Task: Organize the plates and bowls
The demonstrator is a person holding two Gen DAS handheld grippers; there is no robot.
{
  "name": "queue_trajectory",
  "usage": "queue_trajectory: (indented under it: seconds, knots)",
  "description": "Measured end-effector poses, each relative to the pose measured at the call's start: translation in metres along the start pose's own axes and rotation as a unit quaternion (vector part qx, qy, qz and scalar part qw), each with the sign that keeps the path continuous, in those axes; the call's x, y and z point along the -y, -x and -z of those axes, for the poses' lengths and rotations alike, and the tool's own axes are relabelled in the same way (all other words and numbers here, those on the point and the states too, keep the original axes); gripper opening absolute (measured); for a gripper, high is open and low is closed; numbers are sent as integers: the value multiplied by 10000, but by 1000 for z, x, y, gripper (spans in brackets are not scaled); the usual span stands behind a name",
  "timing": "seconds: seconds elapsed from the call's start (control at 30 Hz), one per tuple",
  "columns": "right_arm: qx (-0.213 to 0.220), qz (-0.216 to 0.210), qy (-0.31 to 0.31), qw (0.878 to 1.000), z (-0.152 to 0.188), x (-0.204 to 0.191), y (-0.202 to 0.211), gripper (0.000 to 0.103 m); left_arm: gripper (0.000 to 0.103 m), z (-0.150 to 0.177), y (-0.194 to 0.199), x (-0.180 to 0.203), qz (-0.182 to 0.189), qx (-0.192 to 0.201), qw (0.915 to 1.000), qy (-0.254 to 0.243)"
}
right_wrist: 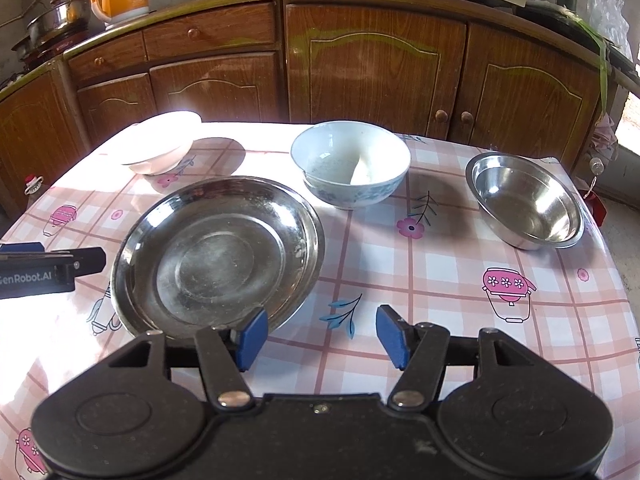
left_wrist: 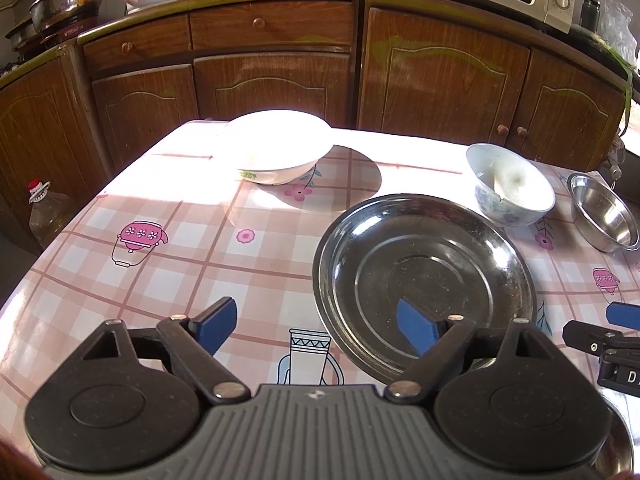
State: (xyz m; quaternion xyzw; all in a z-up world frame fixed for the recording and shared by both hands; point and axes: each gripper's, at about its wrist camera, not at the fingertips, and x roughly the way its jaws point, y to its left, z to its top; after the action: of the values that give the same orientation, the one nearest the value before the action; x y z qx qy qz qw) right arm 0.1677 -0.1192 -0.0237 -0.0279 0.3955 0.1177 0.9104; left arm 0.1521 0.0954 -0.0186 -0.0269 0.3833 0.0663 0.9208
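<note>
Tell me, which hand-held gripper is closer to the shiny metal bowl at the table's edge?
Right. The right hand-held gripper hangs over the tablecloth between the steel plate and the metal bowl. The left hand-held gripper is on the plate's far side, further away.

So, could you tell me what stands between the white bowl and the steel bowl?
The blue-patterned bowl stands between the white bowl and the steel bowl, seen best from the right wrist.

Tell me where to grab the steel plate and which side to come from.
Take the steel plate by its near rim, coming from the front edge of the table. It lies flat, so only the thin raised lip offers a pinch, and the right claw is already open beside that edge with nothing between its jaws.
</note>
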Motion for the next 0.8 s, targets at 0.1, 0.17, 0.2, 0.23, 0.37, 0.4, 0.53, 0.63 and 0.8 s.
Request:
queue_trajectory:
  seconds: [0.1, 0.17, 0.2, 0.23, 0.37, 0.4, 0.53, 0.63, 0.8]
  knots:
    - [-36, 13, -21, 10000, -1, 2, -6, 72, 89, -1, -5, -1, -9, -22, 10000, 1]
    - [-65, 12, -52, 10000, -2, 3, -10, 72, 89, -2, -9, -2, -11, -50, 10000, 8]
    - [-80, 1, -67, 9999, -2, 4, -13, 72, 89, -3, -12, -2, -4, -58, 10000, 15]
    - [-95, -14, -79, 9999, -3, 4, -15, 72, 89, -3, -14, -2, -4, -70, 10000, 18]
    - [-148, -18, -131, 9998, -5, 7, -24, 72, 89, -5, -21, -3, -21, -95, 10000, 23]
    - [-157, -20, -146, 9998, -5, 8, -26, 72, 89, -6, -25, -4, -29, -114, 9999, 29]
    - [-171, -41, -161, 9997, -7, 10, -35, 72, 89, -10, -36, -4, -67, -151, 9999, 2]
    - [-194, -73, -165, 9996, -9, 11, -42, 72, 89, -12, -45, -4, -104, -191, 9998, -19]
    - [-182, -80, -209, 9996, -11, 14, -52, 72, 89, -15, -57, -4, -115, -247, 9996, -40]
